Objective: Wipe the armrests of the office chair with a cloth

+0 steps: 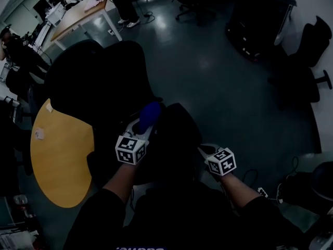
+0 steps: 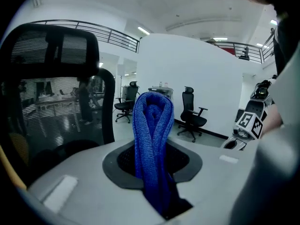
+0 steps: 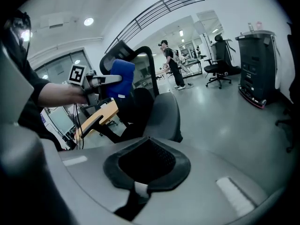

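Left tongs pinch the blue cloth, seemingly soft, light and floppy, at its fold; right tongs closed on nothing, office chair at 11 o'clock.

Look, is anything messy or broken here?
Nothing stands out. The blue cloth is clamped in the left claw, the office chair stands upright, and nothing looks spilled or broken.

The left gripper holds a blue cloth, seemingly above a chair.
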Available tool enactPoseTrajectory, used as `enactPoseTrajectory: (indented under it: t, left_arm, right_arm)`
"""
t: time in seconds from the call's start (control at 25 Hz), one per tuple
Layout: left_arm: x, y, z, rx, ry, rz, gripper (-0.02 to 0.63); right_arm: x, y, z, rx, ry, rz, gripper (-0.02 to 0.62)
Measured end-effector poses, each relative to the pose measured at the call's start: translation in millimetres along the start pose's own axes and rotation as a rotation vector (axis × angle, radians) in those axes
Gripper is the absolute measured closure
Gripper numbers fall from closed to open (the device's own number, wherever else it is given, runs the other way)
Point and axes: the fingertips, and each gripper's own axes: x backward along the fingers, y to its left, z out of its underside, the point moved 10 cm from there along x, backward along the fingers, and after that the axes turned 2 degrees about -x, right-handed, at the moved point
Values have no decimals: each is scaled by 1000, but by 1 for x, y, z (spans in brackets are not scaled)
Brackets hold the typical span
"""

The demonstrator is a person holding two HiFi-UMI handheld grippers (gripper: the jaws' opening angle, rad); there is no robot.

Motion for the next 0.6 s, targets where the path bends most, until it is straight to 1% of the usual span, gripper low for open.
enactPoseTrajectory:
  t: [0.24, 0.48, 0.6]
  left_arm:
    - [-60, 9, 9, -36, 108, 10, 489]
    - [-110, 11, 22, -88, 187, 34, 489]
    - [-129, 7, 28, -124, 248, 41, 489]
  right_arm:
    - [-5, -8, 3, -18, 29, -21, 591]
    - [-14, -11, 1, 36, 73, -44, 591]
    - [-13, -14, 1, 54, 80, -60, 591]
